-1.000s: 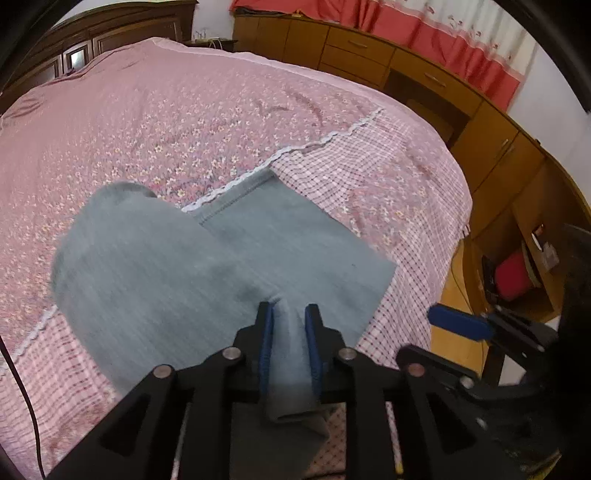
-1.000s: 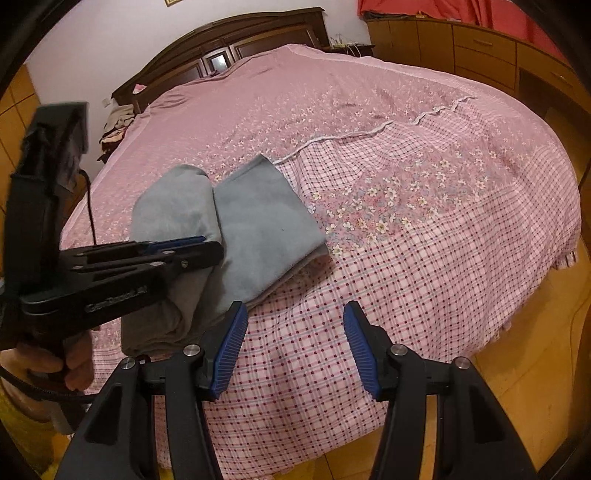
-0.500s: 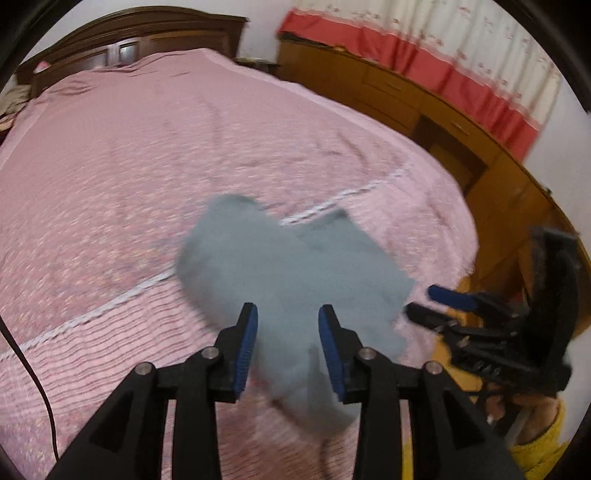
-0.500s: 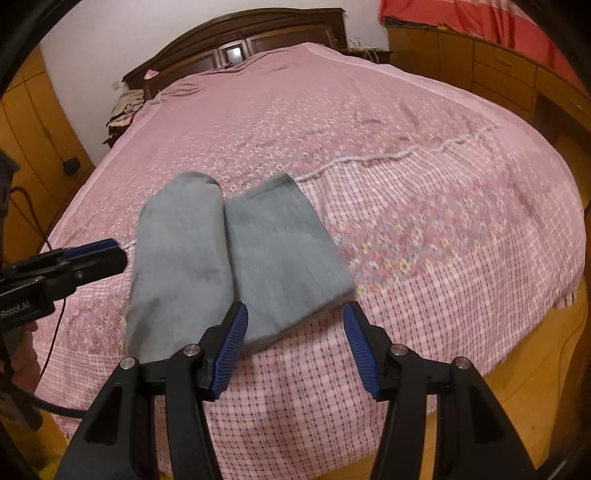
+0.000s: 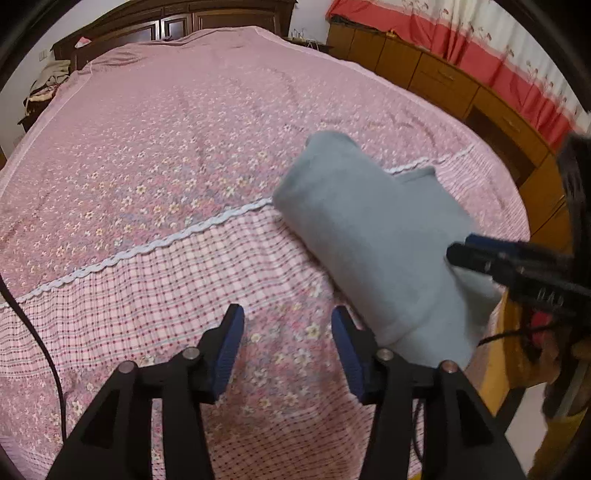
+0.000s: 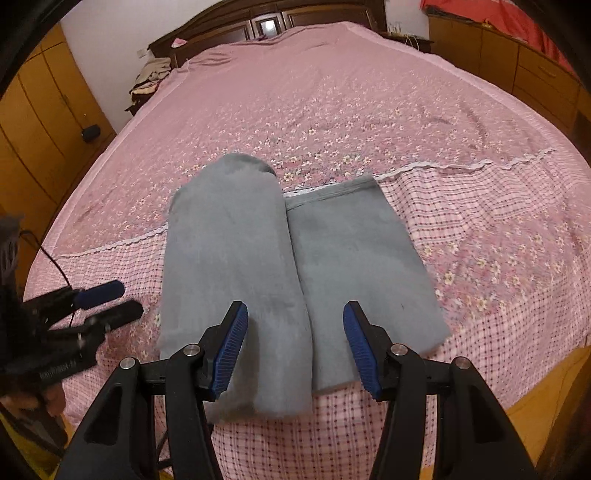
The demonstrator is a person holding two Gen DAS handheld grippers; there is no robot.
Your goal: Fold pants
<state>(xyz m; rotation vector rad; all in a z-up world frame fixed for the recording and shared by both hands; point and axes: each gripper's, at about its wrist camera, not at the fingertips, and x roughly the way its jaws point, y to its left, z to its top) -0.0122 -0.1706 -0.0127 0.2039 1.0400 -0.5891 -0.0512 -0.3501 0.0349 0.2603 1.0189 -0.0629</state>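
Observation:
Grey pants [image 6: 258, 266] lie folded on the pink bedspread near the bed's front edge, one half doubled over the other with a flat layer to its right. In the left wrist view the pants [image 5: 373, 236] sit to the right. My left gripper [image 5: 288, 343] hangs over bare bedspread left of the pants, its jaws opening with nothing between them. My right gripper [image 6: 295, 343] is open above the pants' near edge, its blue pads apart and not pressing the cloth. Each gripper shows in the other's view: the right gripper [image 5: 491, 254], the left gripper [image 6: 107, 299].
The bed [image 6: 332, 92] has a dark wooden headboard [image 6: 266, 22] at the far end. Wooden cabinets [image 5: 443, 77] and red curtains [image 5: 498, 44] line the right side, a yellow wardrobe [image 6: 40, 122] the left. A black cable [image 5: 33, 332] trails over the bed's left part.
My left gripper let go of the pants' edge, opened, and moved left off the cloth. The folded half now rests on the bed. My right gripper moved left over the pants, still open.

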